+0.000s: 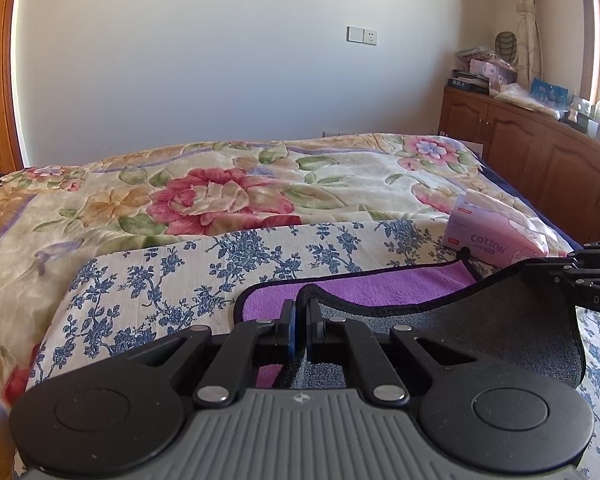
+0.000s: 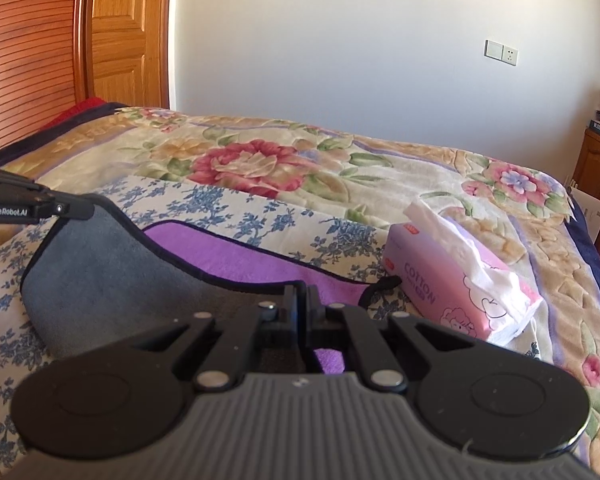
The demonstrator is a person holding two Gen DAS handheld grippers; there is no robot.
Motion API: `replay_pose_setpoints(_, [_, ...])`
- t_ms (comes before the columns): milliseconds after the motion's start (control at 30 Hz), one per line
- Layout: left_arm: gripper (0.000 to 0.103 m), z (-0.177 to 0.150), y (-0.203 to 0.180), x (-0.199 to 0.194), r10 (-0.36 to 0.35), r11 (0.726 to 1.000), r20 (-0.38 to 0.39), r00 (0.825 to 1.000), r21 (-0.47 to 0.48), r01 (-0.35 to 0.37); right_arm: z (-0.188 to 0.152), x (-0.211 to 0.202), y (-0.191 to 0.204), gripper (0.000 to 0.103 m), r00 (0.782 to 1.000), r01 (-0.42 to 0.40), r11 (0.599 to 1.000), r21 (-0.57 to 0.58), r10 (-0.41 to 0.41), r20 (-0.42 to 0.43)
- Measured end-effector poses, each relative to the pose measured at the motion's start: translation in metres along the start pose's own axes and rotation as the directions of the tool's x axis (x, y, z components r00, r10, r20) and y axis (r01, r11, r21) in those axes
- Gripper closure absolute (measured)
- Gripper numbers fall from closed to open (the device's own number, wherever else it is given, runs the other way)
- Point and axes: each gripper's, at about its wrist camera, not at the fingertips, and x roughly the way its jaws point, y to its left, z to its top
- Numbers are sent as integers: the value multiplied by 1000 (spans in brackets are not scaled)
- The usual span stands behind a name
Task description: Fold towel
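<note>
Gripping the lifted edge of a towel (image 1: 480,320), purple on one face and grey on the other, both the left gripper (image 1: 300,312) and right gripper (image 2: 302,300) are clamped shut on it above a blue-flowered cloth (image 1: 160,280), beside a tissue pack (image 2: 460,288) on the bed.

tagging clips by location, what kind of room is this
Most likely a home bedroom: a bed under a floral blanket, a wooden cabinet along the wall, and a tissue box on the bed.

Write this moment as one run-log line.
left gripper: jaws shut on towel edge | right gripper: jaws shut on towel edge | fold: grey side up over purple
</note>
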Motion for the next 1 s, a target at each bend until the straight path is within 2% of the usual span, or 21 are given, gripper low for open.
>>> replay_pose_setpoints(633, [97,23,1,16,43,998,52,998,41,-45,20,18,-11,99,997,42,999,-16,-41,63])
replay_pose_setpoints(1000, [97,31,7,35,68,997,63,996,28,-70,28,35,-19,99,995,67,997,-24,-65,81])
